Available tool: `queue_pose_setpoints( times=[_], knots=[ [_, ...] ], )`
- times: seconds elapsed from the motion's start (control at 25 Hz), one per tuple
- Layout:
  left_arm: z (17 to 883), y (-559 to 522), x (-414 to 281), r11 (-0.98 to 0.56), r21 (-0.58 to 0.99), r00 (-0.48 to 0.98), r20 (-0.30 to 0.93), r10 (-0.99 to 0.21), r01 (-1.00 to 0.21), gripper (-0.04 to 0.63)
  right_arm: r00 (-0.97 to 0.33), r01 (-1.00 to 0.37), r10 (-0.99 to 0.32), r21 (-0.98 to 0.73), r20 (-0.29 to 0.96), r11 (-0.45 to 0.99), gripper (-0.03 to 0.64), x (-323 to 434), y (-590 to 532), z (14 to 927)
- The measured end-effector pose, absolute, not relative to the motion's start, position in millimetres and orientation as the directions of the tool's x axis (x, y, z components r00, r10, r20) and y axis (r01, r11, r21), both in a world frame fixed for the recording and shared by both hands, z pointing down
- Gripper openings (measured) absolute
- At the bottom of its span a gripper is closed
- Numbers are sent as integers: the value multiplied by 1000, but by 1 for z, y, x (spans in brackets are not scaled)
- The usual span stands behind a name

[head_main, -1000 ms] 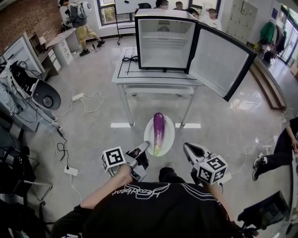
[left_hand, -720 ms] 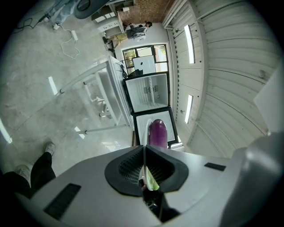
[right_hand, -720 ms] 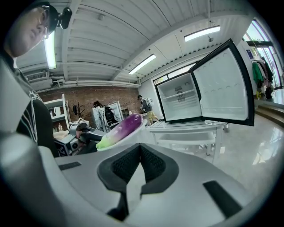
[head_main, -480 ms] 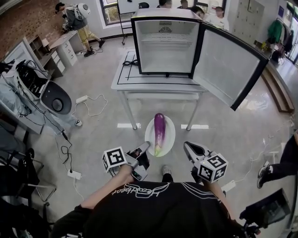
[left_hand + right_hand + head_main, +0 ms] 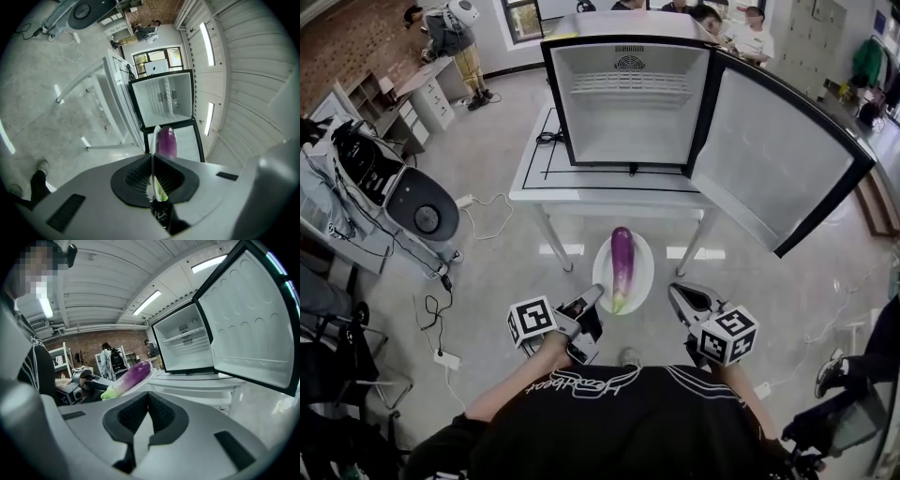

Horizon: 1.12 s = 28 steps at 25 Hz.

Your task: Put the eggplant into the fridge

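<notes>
- At the left edge of the floor stood a grey machine [image 5: 417, 211]; white cables [image 5: 483, 202] trailed from it.
- The left gripper [image 5: 587, 307] was clamped on the near left rim of a white plate [image 5: 644, 270], which it held in the air in front of the table; the left gripper view showed the thin rim pinched between its pads.
- The eggplant [image 5: 622, 264] lay lengthwise along the plate's middle; its green stem end pointed to the near edge, just beside the left gripper's jaws; its purple tip reached the far edge, towards the fridge.
- The right gripper [image 5: 679, 294] hung just beside the plate's right edge, apart from it; its jaws were closed together on nothing.
- The white table [image 5: 581, 195] carried the fridge [image 5: 628, 112] over its right part; a bare strip ran along the table's left edge; a black cable [image 5: 548, 138] lay near its far left corner.
- The fridge door [image 5: 769, 150] stood swung wide to the right, past the table's right edge.
</notes>
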<state>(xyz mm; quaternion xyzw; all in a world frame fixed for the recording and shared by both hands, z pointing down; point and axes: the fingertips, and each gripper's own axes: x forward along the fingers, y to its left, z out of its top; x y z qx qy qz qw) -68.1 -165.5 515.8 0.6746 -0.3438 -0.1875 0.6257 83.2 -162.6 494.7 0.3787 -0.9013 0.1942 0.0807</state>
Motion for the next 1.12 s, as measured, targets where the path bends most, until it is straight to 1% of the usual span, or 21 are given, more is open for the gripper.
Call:
queue_pose_setpoints(
  times=[0.4,0.76,1.12],
  knots=[
    [507,-247,-46,14,969,664,179,-726,-246,23,-715,-699,-644,-280,273,658,8,110,-248,487],
    [506,-274,-43,10,971,643,166,-748,-239,23,-737,-676,-622,-259,265,690,8,107,-276,485],
    [499,-285,-42,-2,972,645,155,-748,-235,23,-731,-682,-629,-251,264,687,8,109,-283,482]
  ],
)
